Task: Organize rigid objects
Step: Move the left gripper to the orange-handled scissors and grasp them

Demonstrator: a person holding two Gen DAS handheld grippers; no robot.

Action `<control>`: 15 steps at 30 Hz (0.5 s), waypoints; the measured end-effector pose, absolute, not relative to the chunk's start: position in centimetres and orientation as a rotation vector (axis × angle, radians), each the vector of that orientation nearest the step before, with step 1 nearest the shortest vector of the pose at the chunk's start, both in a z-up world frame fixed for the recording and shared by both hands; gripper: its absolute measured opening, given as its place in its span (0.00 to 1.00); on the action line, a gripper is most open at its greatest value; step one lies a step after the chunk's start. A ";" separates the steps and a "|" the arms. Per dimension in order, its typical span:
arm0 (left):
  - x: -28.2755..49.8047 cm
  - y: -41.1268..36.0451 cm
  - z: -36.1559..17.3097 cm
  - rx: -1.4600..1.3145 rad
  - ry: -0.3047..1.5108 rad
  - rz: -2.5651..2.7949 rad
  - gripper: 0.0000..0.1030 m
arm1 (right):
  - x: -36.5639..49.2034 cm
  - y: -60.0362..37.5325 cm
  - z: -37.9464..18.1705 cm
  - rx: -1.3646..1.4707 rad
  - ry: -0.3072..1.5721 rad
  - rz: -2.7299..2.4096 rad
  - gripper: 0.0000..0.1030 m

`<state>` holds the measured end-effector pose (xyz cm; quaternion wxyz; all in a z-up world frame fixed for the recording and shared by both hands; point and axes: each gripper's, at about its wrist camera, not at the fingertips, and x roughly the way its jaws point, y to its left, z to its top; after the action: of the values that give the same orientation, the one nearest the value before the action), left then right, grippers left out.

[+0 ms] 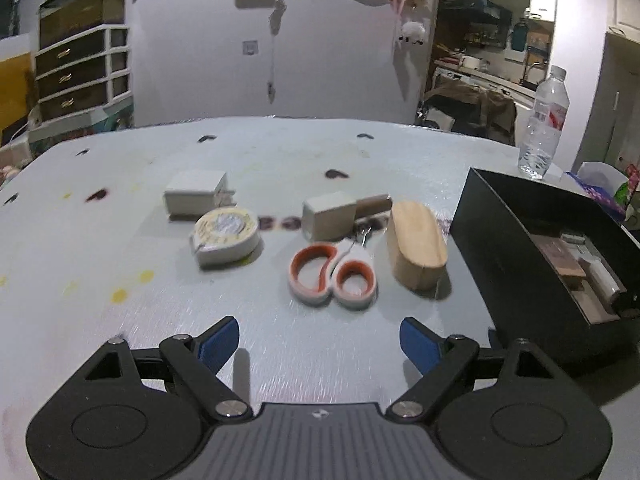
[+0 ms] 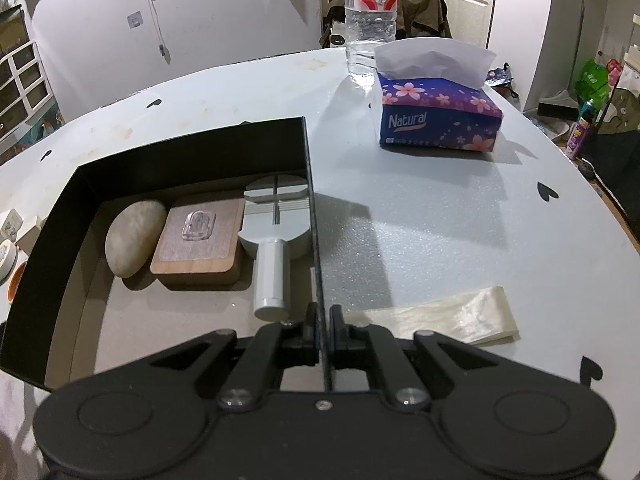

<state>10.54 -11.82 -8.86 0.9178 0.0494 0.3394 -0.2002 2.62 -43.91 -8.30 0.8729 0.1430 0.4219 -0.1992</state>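
Observation:
In the left wrist view my left gripper [image 1: 319,340] is open and empty, above the table just short of the orange-and-white scissors [image 1: 332,274]. Beyond lie a tape measure [image 1: 226,234], a white charger block [image 1: 196,193], a white-headed mallet [image 1: 332,214] and a wooden block [image 1: 418,244]. The black box [image 1: 516,256] stands to the right. In the right wrist view my right gripper [image 2: 321,326] is shut on the right wall of the black box [image 2: 314,216]. Inside the box lie a stone [image 2: 134,237], a wooden coaster [image 2: 198,240] and a grey metal tool [image 2: 274,240].
A water bottle [image 2: 370,12] and a tissue pack [image 2: 438,114] stand on the table beyond the box. A folded plastic bag [image 2: 448,316] lies right of my right gripper. A drawer unit [image 1: 80,68] stands past the table's far left edge.

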 end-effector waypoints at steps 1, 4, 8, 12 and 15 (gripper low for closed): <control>11.1 -12.1 -9.0 0.105 0.701 -0.420 0.85 | 2.6 -43.9 -8.3 0.301 0.882 -0.417 0.05; 12.6 -13.0 -9.6 0.133 0.713 -0.430 0.85 | 2.7 -43.9 -8.3 0.303 0.883 -0.420 0.05; 13.8 -14.1 -10.0 0.185 0.680 -0.441 0.85 | 2.7 -43.9 -8.3 0.304 0.883 -0.422 0.05; 14.2 -14.6 -10.4 0.193 0.644 -0.465 0.86 | 2.7 -43.8 -8.3 0.300 0.882 -0.422 0.05; 14.4 -14.7 -10.4 0.193 0.641 -0.483 0.83 | 2.7 -43.8 -8.3 0.295 0.878 -0.423 0.06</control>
<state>14.44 -14.74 -10.40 0.9161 0.0937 0.3112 -0.2347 2.70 -43.82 -8.32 0.8731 0.1413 0.4204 -0.2024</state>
